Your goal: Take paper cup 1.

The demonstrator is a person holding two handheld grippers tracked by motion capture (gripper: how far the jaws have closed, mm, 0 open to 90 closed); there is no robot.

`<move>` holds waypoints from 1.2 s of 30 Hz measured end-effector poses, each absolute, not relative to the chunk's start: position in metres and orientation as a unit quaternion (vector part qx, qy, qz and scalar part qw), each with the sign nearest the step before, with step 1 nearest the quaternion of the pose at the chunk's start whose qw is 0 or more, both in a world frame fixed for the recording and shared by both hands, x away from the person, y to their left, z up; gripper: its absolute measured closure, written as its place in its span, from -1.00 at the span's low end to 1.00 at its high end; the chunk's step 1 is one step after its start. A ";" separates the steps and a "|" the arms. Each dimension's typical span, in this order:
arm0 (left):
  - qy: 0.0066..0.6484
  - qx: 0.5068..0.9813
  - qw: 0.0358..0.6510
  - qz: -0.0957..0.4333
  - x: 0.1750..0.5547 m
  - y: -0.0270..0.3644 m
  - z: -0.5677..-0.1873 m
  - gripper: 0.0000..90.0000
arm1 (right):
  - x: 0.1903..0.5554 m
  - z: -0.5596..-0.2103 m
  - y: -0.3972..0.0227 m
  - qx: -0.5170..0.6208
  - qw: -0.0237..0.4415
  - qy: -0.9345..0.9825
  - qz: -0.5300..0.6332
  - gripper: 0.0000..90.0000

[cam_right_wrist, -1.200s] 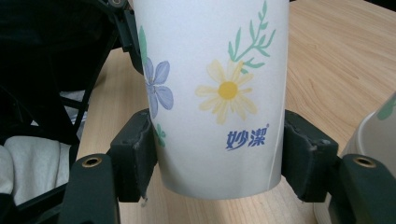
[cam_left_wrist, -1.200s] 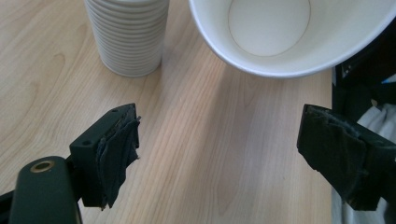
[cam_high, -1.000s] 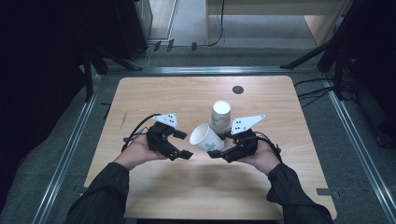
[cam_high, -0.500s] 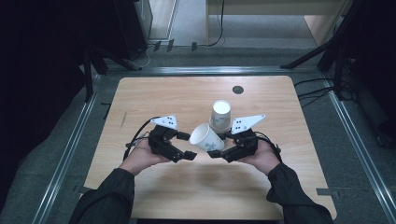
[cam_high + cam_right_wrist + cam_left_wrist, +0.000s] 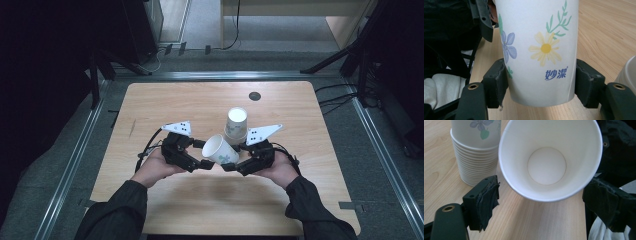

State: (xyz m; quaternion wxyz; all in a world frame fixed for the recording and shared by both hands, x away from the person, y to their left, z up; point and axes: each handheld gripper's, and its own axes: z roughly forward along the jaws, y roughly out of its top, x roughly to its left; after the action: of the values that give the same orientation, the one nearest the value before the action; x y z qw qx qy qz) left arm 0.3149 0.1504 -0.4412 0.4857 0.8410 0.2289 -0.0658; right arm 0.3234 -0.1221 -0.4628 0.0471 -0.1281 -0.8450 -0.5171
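— How far along? The right hand-held gripper (image 5: 541,82) clamps a single flowered paper cup (image 5: 220,149), tilted above the counter (image 5: 165,105).

— One cup off the stack (image 5: 235,125) behind it; the left hand-held gripper (image 5: 544,202), jaws wide and just easing closer, touches nothing — handover pending.

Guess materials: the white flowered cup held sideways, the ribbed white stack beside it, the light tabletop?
White flowered cup: likely matte paper; side seam, printed flowers, thin rolled rim. Ribbed white stack: apparently identical paper cups nested, rims layered. Light tabletop: wood-grain surface, low sheen; laminate or veneer, can't tell.

One loose paper cup (image 5: 220,150), one cup stack (image 5: 235,125) (upside down), two hand-held grippers.
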 end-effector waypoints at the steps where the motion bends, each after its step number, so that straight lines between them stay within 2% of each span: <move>1: 0.229 0.840 0.488 -0.068 0.315 0.151 -0.441 -0.69 | 0.324 -0.463 -0.122 -0.127 0.047 -0.845 -0.518 -0.23; 20: 0.239 0.823 0.511 -0.071 0.317 0.148 -0.442 -0.66 | 0.324 -0.471 -0.110 -0.126 0.067 -0.841 -0.522 -0.23; 36: 0.239 0.820 0.515 -0.076 0.317 0.149 -0.444 -0.56 | 0.323 -0.473 -0.106 -0.125 0.072 -0.843 -0.518 -0.23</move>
State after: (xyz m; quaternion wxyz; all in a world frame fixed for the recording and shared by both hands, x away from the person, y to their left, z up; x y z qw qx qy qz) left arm 0.3173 0.1488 -0.4436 0.5145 0.8200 0.2389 -0.0760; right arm 0.3230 -0.1060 -0.4733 0.0717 -0.1248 -0.8433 -0.5178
